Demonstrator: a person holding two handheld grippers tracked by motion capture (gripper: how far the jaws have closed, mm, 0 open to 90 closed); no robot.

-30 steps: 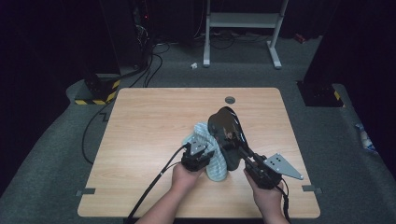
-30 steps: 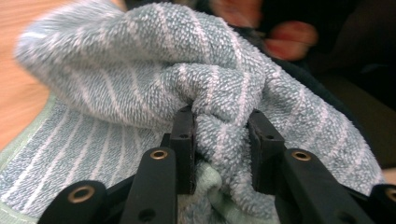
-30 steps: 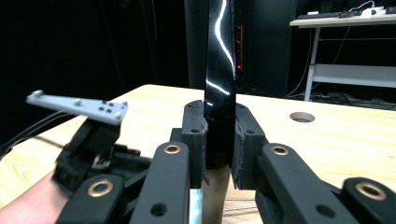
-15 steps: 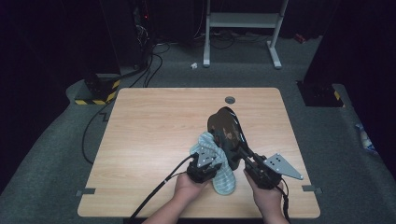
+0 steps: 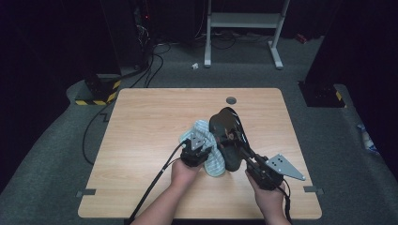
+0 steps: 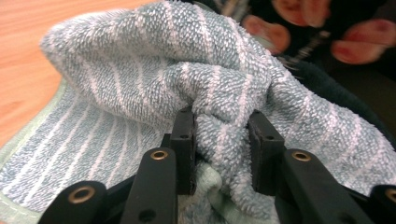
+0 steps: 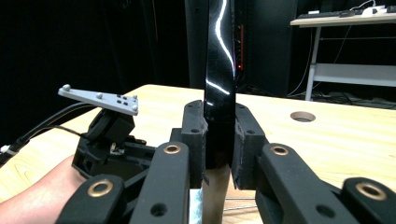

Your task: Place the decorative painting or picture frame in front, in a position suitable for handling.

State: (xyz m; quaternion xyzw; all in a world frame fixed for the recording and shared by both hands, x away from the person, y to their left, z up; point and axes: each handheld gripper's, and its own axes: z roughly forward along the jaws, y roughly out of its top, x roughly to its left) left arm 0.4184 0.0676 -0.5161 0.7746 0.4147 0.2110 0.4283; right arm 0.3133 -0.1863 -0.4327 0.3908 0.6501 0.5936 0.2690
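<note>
We see the table [image 5: 141, 140] w/ a shiny black shoe [image 5: 228, 136] near its middle and a striped blue-green towel [image 5: 206, 152] bunched against the shoe's left side. Left gripper [image 6: 223, 154]: jaws narrow, pinching a fold of towel. Right gripper [image 7: 219, 140]: jaws clamped on a thin glossy edge of the shoe, held upright btwn the pads. Both hands at the near edge.

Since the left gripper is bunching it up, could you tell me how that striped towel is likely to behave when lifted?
The striped towel will probably hang limp: it folds where the left gripper pinches it. Its looped terry pile suggests it is unlikely to slip. It looks light and is unlikely to break.
</note>
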